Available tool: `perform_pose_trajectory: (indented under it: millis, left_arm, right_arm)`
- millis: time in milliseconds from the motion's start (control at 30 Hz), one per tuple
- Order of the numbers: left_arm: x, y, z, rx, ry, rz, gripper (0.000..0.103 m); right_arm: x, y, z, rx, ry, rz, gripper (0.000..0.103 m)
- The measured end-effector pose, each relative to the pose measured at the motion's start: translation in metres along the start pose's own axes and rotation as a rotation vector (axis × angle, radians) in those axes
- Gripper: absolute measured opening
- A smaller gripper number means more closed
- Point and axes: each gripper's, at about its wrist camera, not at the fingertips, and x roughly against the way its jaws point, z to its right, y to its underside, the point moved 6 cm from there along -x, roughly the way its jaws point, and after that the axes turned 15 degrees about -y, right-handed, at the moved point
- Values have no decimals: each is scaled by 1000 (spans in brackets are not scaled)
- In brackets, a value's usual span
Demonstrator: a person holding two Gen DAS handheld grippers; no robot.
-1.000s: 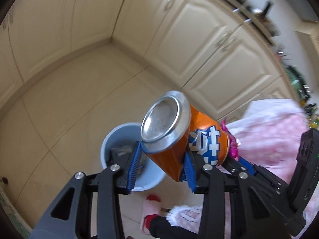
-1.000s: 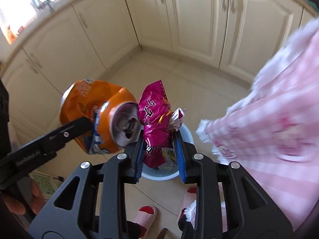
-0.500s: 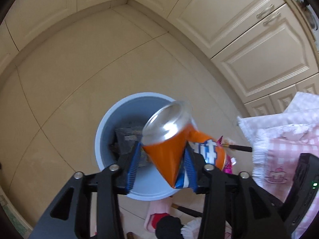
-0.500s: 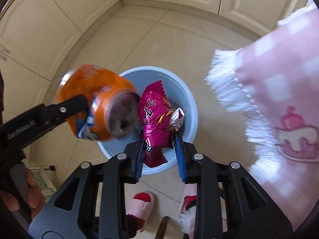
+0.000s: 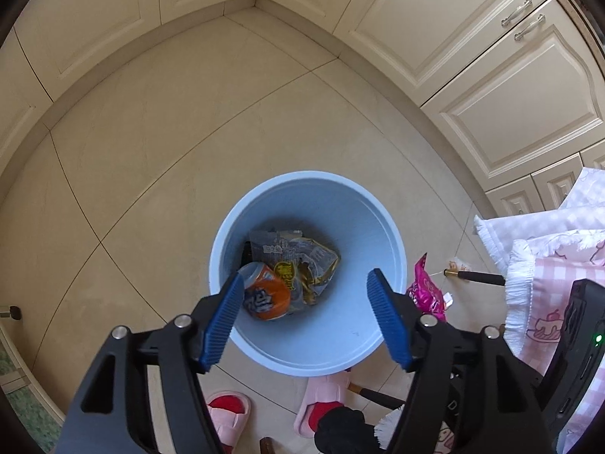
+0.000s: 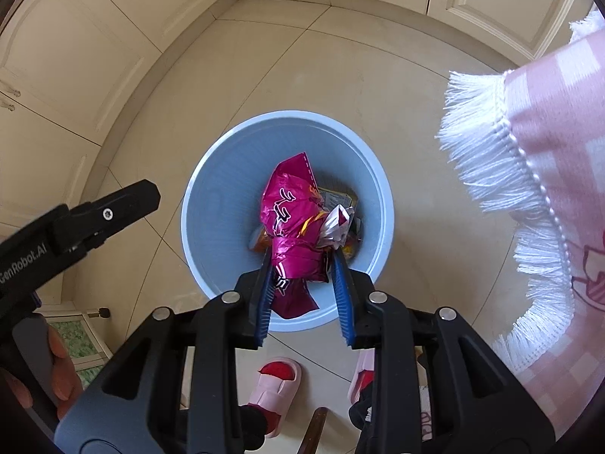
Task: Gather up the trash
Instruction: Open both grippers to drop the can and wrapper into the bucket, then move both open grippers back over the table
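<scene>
- Hovering over the bin [image 5: 382, 223], left tongs [image 5: 304, 319] are spread and opening wider, nothing between the pads; the can [image 5: 266, 297] lies inside the bin on other wrappers [image 5: 302, 257].
- Right tongs [image 6: 304, 283] are clenched on the bag [image 6: 291, 227], a crumpled magenta foil packet, just starting to ease apart; the pads press it yet. It hangs over the bin mouth [image 6: 211, 189].
- Risk: the bag's lower tail [image 6: 293, 302] hangs near the bin's near rim. If released off-centre, I judge it could catch the rim or slide out to the floor [image 6: 397, 87].
- Risk: crumpled foil is light and springy; it may cling to a ribbed pad [image 6: 344, 295] when the tongs part, then fall late and miss.
- Risk: the fringed pink cloth [image 6: 529, 189] hangs close on the right; a sideways swing could snag the fringe.
- Risk: slippers [image 6: 278, 378] sit just beside the bin base; a nudge could shift the bin.
- Writing: "GenRobot.AI" in white on the left tongs' arm [image 6: 22, 261], seen in the right view.
- Bag carries white characters outlined in black, not readable to me.
- Can is orange with a blue-and-white label; its characters are too distorted to read. Wrapper print in the bin is too small.
</scene>
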Motion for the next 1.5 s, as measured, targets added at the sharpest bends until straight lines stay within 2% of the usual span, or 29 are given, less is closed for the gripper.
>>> perform_pose_trajectory:
  millis: [267,300,400,633,867,1000,1167,1267,1367,1433,1500]
  left_arm:
    - [0,2,-1,-9,-15,-8,67]
    - [0,2,0,-11,-15,-8,67]
    - [1,3,3,-23,-20,-9,68]
    - [0,3,4,-39,-29,-15,68]
    - [19,10,6,-65,-25,28,68]
    - [68,19,-4,-62,-30,121,68]
    - [171,27,-14,-72,-14,304,68]
    - [240,38,-10,-84,16,417,68]
    - [307,55,7,-129,45,524,71]
    - [349,70,29,-161,87,589,74]
    - [375,83,53,-190,140,615,75]
  right_arm:
    - [4,-8,0,0,-4,35,31]
    - [4,-8,1,0,-5,38,32]
    - [7,-9,2,-3,-4,47,45]
    - [12,-9,3,-4,0,48,45]
    - [27,-9,-17,105,95,85,45]
    - [71,-1,-43,193,159,146,45]
    - [158,14,-91,248,100,264,46]
    - [217,29,-126,325,105,346,46]
    - [291,49,-149,361,127,470,48]
    - [331,59,-150,352,145,535,51]
    - [378,74,-139,332,180,609,52]
